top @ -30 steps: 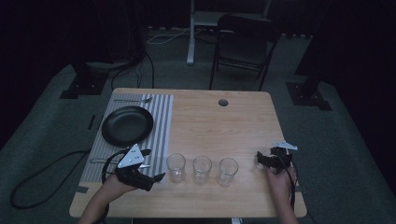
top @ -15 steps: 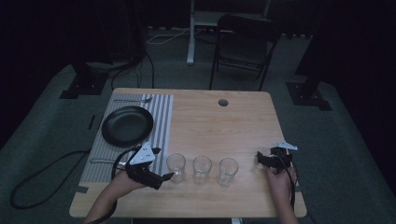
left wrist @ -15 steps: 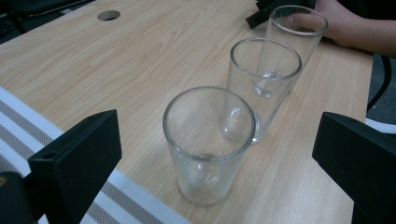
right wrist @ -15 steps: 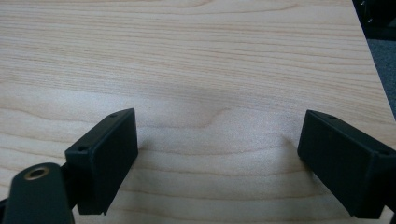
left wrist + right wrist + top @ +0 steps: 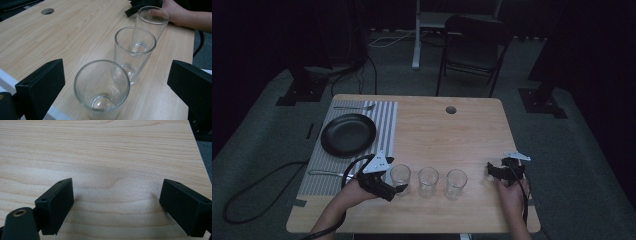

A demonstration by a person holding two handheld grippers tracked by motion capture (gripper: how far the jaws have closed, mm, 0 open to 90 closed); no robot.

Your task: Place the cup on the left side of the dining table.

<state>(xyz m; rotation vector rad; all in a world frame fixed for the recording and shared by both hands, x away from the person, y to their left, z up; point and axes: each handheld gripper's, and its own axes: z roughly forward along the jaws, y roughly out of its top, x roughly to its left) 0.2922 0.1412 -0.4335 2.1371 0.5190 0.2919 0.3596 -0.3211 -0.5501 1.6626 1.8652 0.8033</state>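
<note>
Left gripper [image 5: 113, 82]: jaws spread wide, one on each side of the nearest glass [image 5: 102, 88], not touching it. Middle glass [image 5: 131, 53] just beyond that glass; far glass [image 5: 150, 27] beyond again. Right gripper [image 5: 116, 207]: jaws wide apart, nothing between, low over bare table [image 5: 105, 152], past the far glass. Black plate [image 5: 348, 134] on striped mat [image 5: 387, 120], near the nearest glass.

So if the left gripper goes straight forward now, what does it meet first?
Likely the nearest glass: it stands between the open jaws of the left gripper, first in a row of three.
</note>
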